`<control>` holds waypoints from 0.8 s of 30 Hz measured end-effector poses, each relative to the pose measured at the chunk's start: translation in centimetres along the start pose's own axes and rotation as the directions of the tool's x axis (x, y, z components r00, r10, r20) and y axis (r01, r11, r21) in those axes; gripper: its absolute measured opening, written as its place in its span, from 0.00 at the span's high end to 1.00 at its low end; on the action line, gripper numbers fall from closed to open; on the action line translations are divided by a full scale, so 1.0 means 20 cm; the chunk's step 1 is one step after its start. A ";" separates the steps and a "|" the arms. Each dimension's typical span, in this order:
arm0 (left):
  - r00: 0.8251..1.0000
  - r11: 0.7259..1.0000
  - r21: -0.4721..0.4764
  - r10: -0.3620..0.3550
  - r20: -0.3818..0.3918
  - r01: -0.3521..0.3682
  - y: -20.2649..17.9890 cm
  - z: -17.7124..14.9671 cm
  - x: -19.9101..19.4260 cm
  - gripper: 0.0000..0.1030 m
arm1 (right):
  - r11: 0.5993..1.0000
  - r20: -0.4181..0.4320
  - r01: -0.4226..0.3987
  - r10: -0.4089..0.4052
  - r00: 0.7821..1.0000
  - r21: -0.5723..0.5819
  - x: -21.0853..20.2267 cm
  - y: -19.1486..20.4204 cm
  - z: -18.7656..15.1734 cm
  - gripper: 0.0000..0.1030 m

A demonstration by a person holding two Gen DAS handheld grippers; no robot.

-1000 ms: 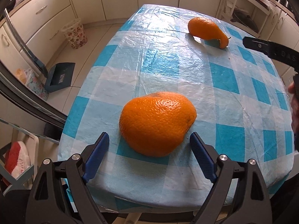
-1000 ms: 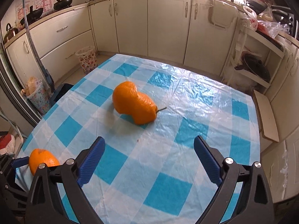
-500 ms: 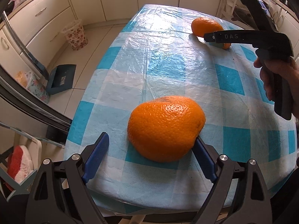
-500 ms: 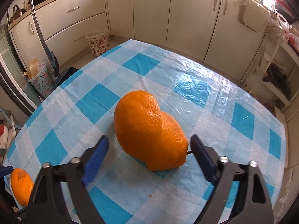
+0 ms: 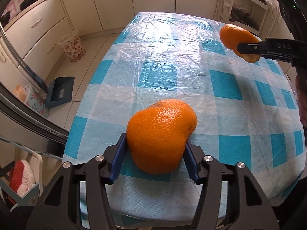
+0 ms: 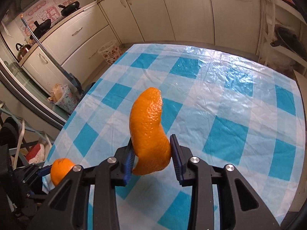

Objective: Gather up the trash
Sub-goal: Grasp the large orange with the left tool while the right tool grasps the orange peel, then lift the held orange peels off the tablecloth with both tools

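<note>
Your left tongs (image 5: 155, 151) have the broad, domed piece of orange peel (image 5: 161, 136) squarely between their blue pads, near the front edge of the tabletop (image 5: 153, 72) with its blue-and-white checked plastic cover. Both pads touch the peel's sides, and the jaws are closing on it at about half their spread. The peel's underside looks to rest on the cover, though you cannot tell this for sure from here.

Your right tongs (image 6: 151, 157) have the long, curved strip of peel (image 6: 148, 134) between their pads. The lower, wider end of the strip sits in the grip, and the narrow end stands up and away from the pads. These jaws are also closing, narrower than the left pair, with the pads pressed against the strip. In the left wrist view that strip (image 5: 238, 40) hangs clear of the tabletop at the far right, and its shadow lies on the cover below it.

The two peels are well apart.
</note>
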State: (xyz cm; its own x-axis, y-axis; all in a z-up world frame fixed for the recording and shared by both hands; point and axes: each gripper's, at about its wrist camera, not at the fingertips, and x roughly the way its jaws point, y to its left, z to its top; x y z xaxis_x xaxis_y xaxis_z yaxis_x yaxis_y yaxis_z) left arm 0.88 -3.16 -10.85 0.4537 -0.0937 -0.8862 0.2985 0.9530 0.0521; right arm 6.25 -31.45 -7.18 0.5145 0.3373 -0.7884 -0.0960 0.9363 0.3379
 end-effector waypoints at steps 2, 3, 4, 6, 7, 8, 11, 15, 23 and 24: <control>1.000 1.000 0.007 -0.018 0.014 0.018 -0.03 0.01 -0.02 0.64 | 1.000 -0.013 0.021 -0.021 1.000 -0.008 -0.06 0.00 -0.07 0.65; 0.999 1.000 0.008 -0.028 0.023 0.028 -0.06 0.01 -0.03 0.71 | 0.999 -0.019 0.040 -0.041 0.999 -0.020 -0.08 0.00 -0.11 0.65; 0.999 0.999 0.011 -0.035 0.031 0.034 -0.08 0.01 -0.04 0.83 | 0.997 -0.028 0.072 -0.073 0.997 -0.038 -0.11 0.01 -0.15 0.65; 0.995 0.996 0.020 -0.086 0.041 0.085 -0.12 0.02 -0.07 0.90 | 0.985 -0.049 0.149 -0.154 0.987 -0.089 -0.14 0.04 -0.25 0.65; 0.993 0.994 0.029 -0.105 0.045 0.104 -0.15 0.01 -0.08 0.90 | 0.979 -0.058 0.172 -0.179 0.982 -0.106 -0.16 0.05 -0.30 0.65; 0.993 0.993 0.043 -0.108 0.053 0.106 -0.18 0.01 -0.09 0.90 | 0.975 -0.068 0.190 -0.199 0.978 -0.113 -0.17 0.06 -0.36 0.65; 0.993 0.991 0.098 -0.098 0.062 0.091 -0.26 0.00 -0.11 0.90 | 0.972 -0.076 0.211 -0.219 0.973 -0.100 -0.22 0.05 -0.49 0.62; 0.996 0.990 0.132 -0.050 0.070 0.040 -0.33 -0.02 -0.11 0.74 | 0.969 -0.050 0.234 -0.238 0.970 -0.081 -0.29 0.04 -0.58 0.45; 0.998 0.990 0.138 -0.012 0.061 0.003 -0.36 -0.01 -0.06 0.46 | 0.972 -0.021 0.231 -0.232 0.972 -0.054 -0.29 0.05 -0.61 0.35; 0.998 0.990 0.141 -0.010 0.058 0.002 -0.37 -0.01 -0.05 0.45 | 0.973 -0.013 0.226 -0.227 0.974 -0.050 -0.29 0.05 -0.62 0.35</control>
State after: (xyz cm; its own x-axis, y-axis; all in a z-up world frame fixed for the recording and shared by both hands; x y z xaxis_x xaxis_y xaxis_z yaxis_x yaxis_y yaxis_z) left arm -2.05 -10.01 -10.41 0.4989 -0.1200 -0.8583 0.4151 0.9025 0.1152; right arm -7.31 -31.17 -8.59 0.5114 0.1173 -0.8513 -0.0201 0.9920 0.1246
